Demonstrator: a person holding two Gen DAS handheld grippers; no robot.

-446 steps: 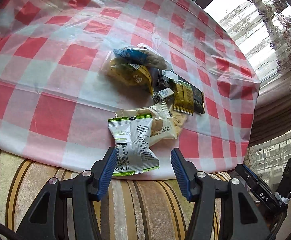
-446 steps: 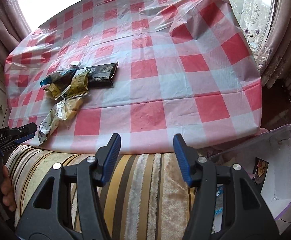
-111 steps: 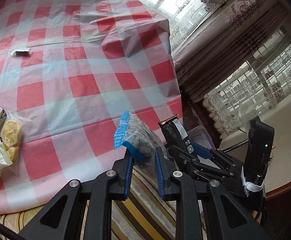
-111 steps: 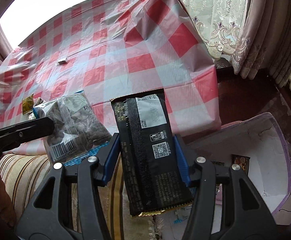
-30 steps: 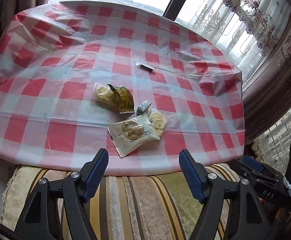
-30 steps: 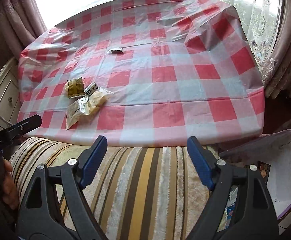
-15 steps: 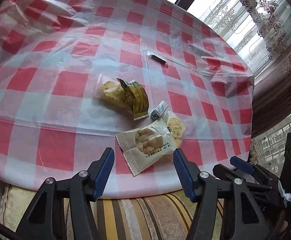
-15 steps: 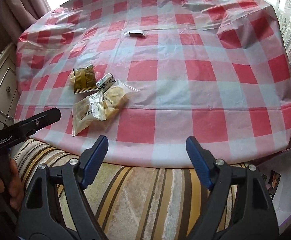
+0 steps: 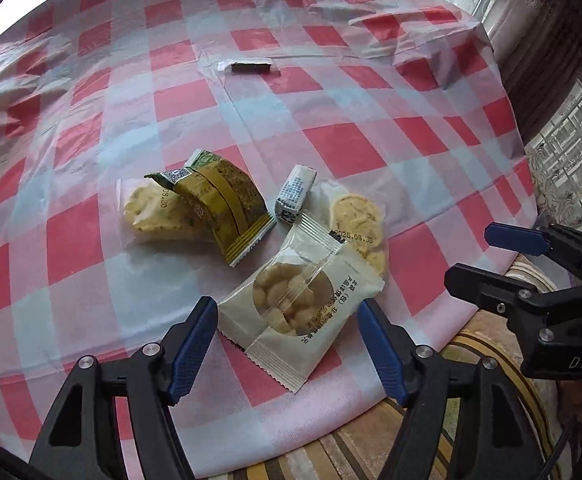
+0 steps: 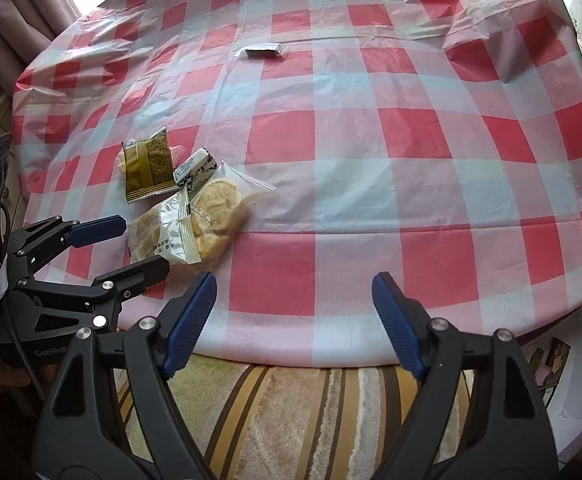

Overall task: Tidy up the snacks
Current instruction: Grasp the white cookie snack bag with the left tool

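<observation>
The surface (image 10: pixel 371 148), wearing a wrinkled red-and-white checked plastic cloth, is filling most of the room in front of me, with a striped cushion (image 10: pixel 291 408) lying along its near edge. The left claw (image 9: pixel 287 344) is hovering over that near edge with its blue-padded fingers spread wide, one on either side of the white cracker packet (image 9: pixel 299 312) but not touching it, holding nothing. The right claw (image 10: pixel 291 316) is hanging over the near edge too, further toward the right side, fingers wide apart and gripping nothing. The snacks are sitting in a loose cluster near the front left part of the surface: the white cracker packet with its clear window is lying closest to the edge, overlapping a clear bag of round biscuits (image 9: pixel 357 220) behind it. Toward the left edge, a second clear biscuit bag (image 9: pixel 151 212) is lying under an olive-gold packet (image 9: pixel 227 204). A small white wrapped candy (image 9: pixel 295 194) is resting between the olive-gold packet and the round biscuits. Well apart, toward the far edge, a thin dark sachet (image 9: pixel 249 67) is lying alone.
</observation>
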